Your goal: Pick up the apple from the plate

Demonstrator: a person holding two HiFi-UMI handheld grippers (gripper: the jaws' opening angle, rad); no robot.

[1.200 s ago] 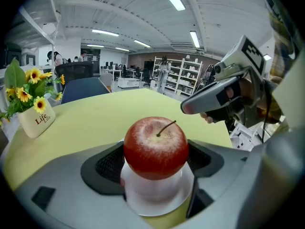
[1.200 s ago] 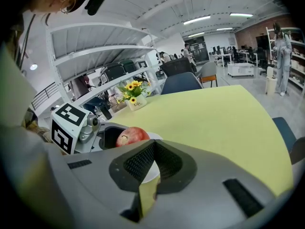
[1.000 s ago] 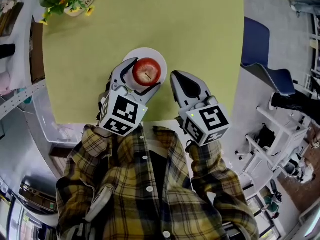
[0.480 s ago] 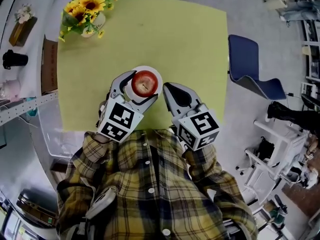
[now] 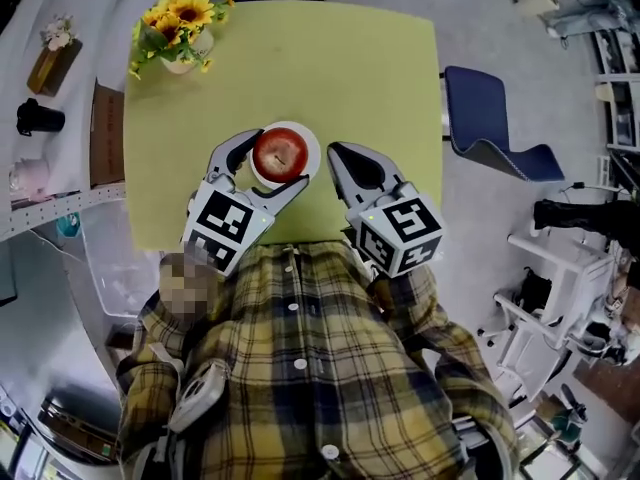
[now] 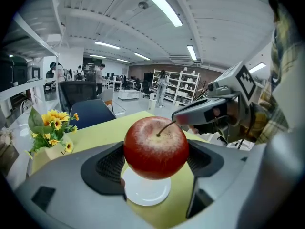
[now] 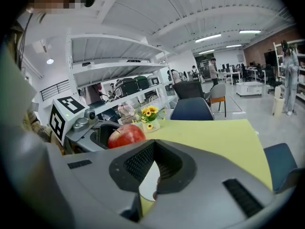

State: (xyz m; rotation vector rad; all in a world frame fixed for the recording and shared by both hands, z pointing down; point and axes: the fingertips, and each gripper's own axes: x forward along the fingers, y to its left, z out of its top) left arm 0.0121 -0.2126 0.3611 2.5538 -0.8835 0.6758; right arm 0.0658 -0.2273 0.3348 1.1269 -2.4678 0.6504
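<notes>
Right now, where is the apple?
In the head view's middle, the apple is clamped in the left gripper, above the white plate on the green table.

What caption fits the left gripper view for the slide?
Left gripper holds the red apple above the white plate on the yellow-green table.

No legible text or numbers

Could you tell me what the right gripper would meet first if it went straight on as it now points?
Probably the white plate on the yellow table: it shows between the fingers of the right gripper. Depth is unclear, so it could be the table beside it. The apple is off that line.
</notes>
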